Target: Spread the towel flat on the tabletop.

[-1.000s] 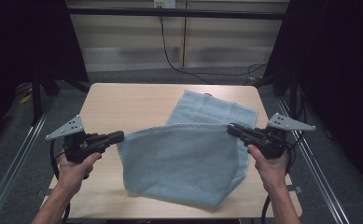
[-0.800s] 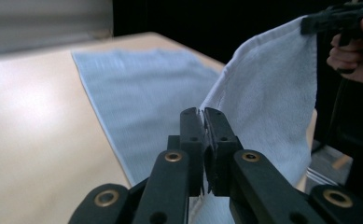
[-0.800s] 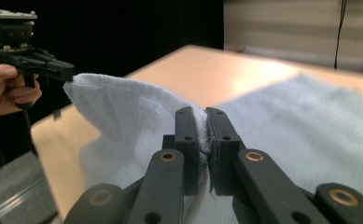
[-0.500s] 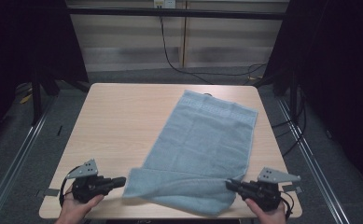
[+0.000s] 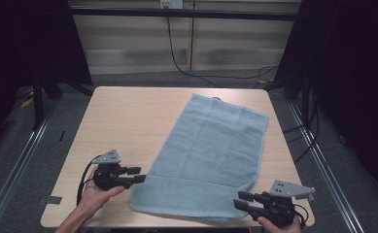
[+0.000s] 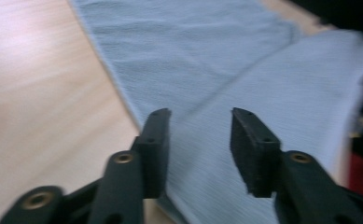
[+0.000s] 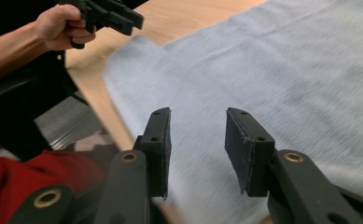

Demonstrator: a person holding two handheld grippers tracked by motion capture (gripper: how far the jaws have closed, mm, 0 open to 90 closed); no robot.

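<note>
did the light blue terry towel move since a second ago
Yes: the light blue terry towel came down from hanging in the air and now lies flat on the wooden table.

We see the light blue terry towel (image 6: 244, 93) smeared by motion blur in the left gripper view, its far corner cut off, and a red blurred shape (image 7: 25, 179) beneath the right gripper view's edge.
</note>
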